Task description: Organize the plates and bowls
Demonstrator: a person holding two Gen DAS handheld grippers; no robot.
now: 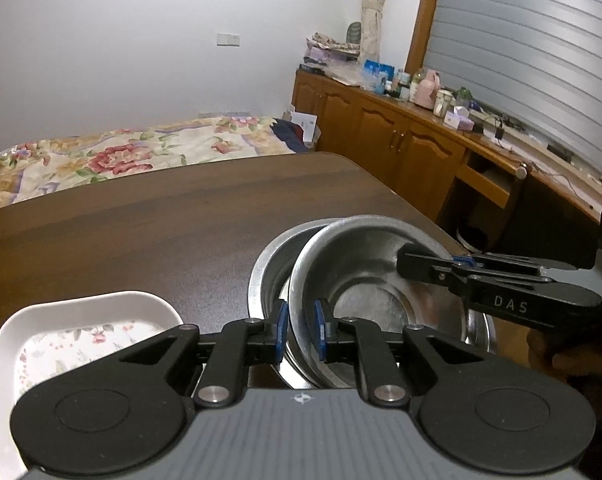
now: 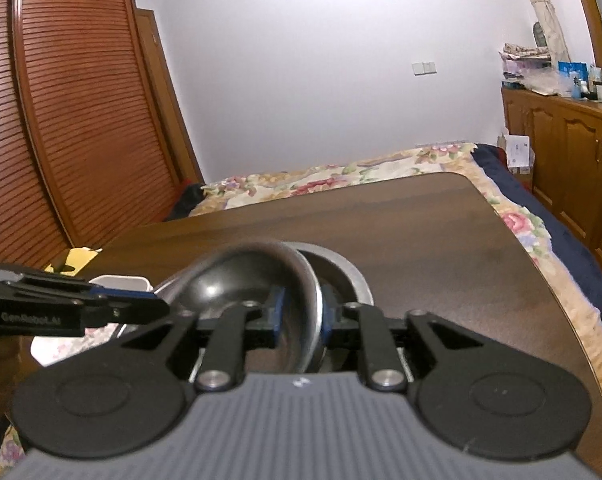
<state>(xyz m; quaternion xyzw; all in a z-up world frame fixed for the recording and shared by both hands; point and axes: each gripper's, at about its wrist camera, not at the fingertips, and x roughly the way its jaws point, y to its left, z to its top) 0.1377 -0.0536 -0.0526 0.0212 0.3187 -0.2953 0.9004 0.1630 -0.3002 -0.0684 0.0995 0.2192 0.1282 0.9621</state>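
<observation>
The left gripper (image 1: pixel 301 330) pinches the near rim of a tilted steel bowl (image 1: pixel 365 280), its blue pads closed on the metal. The right gripper (image 2: pixel 301 316) clamps the same bowl's opposite rim. Just beyond, a second steel bowl (image 1: pixel 273 264) sits underneath on the dark wooden table (image 1: pixel 141 232). Left of the left gripper lies a white floral dish (image 1: pixel 81 332). Farther off stands a floral-covered bed (image 1: pixel 121 156).

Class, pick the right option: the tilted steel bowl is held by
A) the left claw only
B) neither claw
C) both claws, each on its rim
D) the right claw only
C: the left claw pinches the tilted steel bowl at its near rim, and the right claw clamps the rim on the other side.
</observation>
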